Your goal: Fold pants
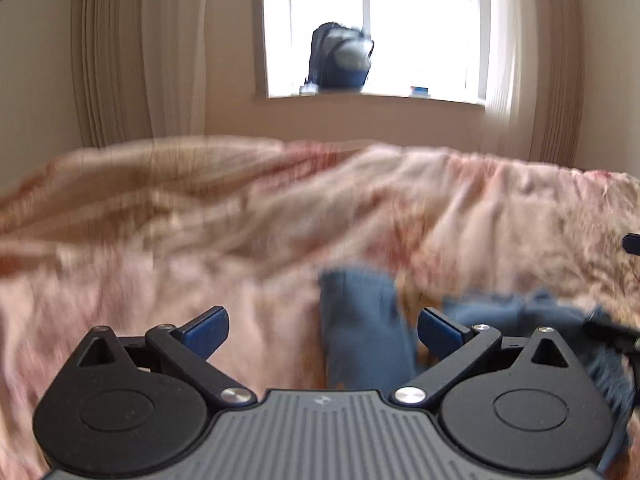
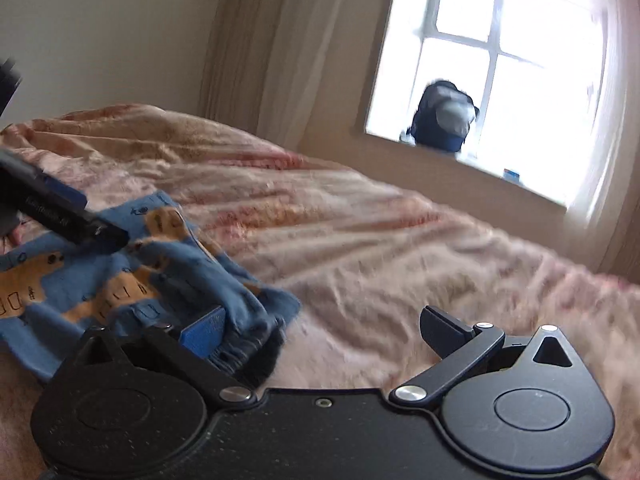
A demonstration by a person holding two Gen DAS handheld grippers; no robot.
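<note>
The small blue cotton pants with orange prints [image 2: 132, 280] lay bunched on the pink floral bedspread [image 2: 360, 240], seemingly barely folded, both grippers' [image 1: 322, 332] [image 2: 322, 330] fingers wide and empty.

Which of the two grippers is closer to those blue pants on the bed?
Hard to call; perhaps the left gripper, open right over a pants leg. The right gripper, also open, has one finger at the pants' edge.

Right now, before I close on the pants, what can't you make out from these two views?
- Pants: their near and left parts are cut off by the right gripper body and the frame edge in the right wrist view.
- Pants outline: smeared by motion blur in the left wrist view, beyond the left gripper.
- Small box on the windowsill: too small to identify.
</note>
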